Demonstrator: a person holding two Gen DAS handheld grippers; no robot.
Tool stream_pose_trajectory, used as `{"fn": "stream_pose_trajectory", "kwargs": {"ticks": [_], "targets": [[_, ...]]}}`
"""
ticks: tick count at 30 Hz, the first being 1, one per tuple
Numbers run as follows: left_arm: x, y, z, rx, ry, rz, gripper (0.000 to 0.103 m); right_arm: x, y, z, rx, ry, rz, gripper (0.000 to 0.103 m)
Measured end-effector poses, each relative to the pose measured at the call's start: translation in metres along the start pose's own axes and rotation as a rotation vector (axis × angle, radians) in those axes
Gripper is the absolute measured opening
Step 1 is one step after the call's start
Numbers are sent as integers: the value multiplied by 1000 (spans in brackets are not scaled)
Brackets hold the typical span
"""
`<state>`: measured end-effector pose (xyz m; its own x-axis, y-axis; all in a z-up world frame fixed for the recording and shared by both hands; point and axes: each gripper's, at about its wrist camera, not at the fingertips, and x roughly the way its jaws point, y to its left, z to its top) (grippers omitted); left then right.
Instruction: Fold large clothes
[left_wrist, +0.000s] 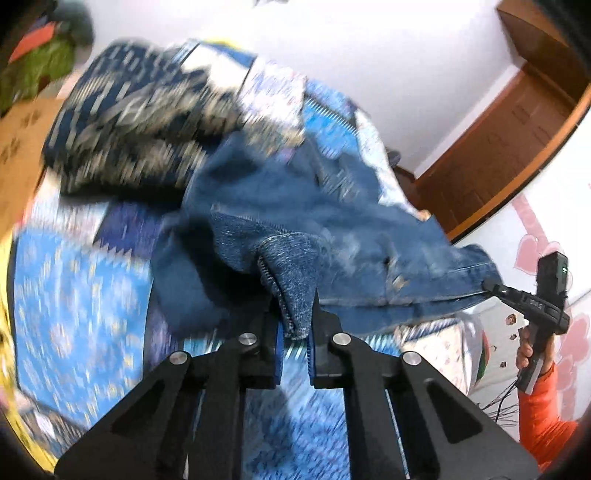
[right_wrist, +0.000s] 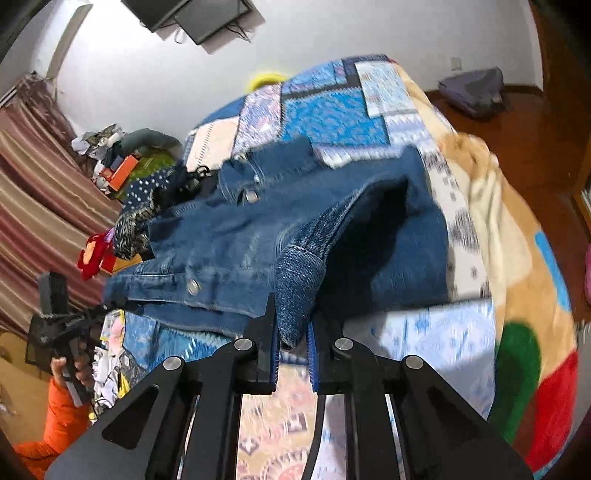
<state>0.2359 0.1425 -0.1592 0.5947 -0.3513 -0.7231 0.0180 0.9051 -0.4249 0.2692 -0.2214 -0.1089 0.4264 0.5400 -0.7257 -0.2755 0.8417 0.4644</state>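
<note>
A blue denim jacket (left_wrist: 295, 221) lies bunched on a bed with a blue patchwork cover (left_wrist: 74, 295). My left gripper (left_wrist: 295, 314) is shut on a hem corner of the jacket and holds it up off the bed. My right gripper (right_wrist: 293, 317) is shut on another corner of the jacket (right_wrist: 258, 236), also lifted. The right gripper also shows in the left wrist view (left_wrist: 491, 286) at the jacket's far edge. The left gripper shows in the right wrist view (right_wrist: 110, 304) at the jacket's left edge. The jacket hangs stretched between the two grippers.
A dark blue patterned garment (left_wrist: 129, 122) lies behind the jacket on the bed. A colourful blanket (right_wrist: 517, 295) covers the bed's right side. Clutter (right_wrist: 122, 166) and a striped curtain (right_wrist: 37, 184) stand at the left. A wooden door (left_wrist: 517, 122) is beyond the bed.
</note>
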Motion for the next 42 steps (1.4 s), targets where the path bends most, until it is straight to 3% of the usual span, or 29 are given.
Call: {"fn": "stream_pose_trajectory", "kwargs": {"ticks": [3,8,10,13,17,21,22,24,26,27,28,29,31,37,42], "targets": [[-1,-15,40,46,-44,-12,7,6,6,24,-29,1,-40,10],[14,-29,106,92,-101,49,6,10,2,87,-30,-81,-86,10],[25,-30,125,106,-117,110,6,15,-1,106,-37,-128,-117,10],[44,-20,140,116,-128,216,6,26,-6,119,-38,-150,-146,15],[52,2,142,126,-149,380,7,38,-23,132,9,-174,-283,17],[53,4,138,145,-114,360,10,30,-43,136,126,-182,-226,18],[51,2,133,162,-109,351,12,28,-44,135,123,-172,-216,18],[47,-6,124,186,-100,340,34,29,-38,129,79,-147,-228,19],[47,-17,112,223,-97,333,51,34,-29,121,27,-113,-231,25],[48,-22,106,245,-92,333,54,38,-23,117,-2,-90,-225,34],[52,-27,100,269,-78,332,54,42,-19,115,-24,-73,-219,43],[58,-32,94,293,-48,326,54,48,-11,108,-59,-49,-213,45],[77,-39,80,330,25,305,54,61,3,98,-112,-11,-202,47],[136,-41,59,351,176,313,54,139,40,76,-228,219,-158,48],[165,-38,72,341,174,369,54,193,49,75,-224,352,-149,48]]}}
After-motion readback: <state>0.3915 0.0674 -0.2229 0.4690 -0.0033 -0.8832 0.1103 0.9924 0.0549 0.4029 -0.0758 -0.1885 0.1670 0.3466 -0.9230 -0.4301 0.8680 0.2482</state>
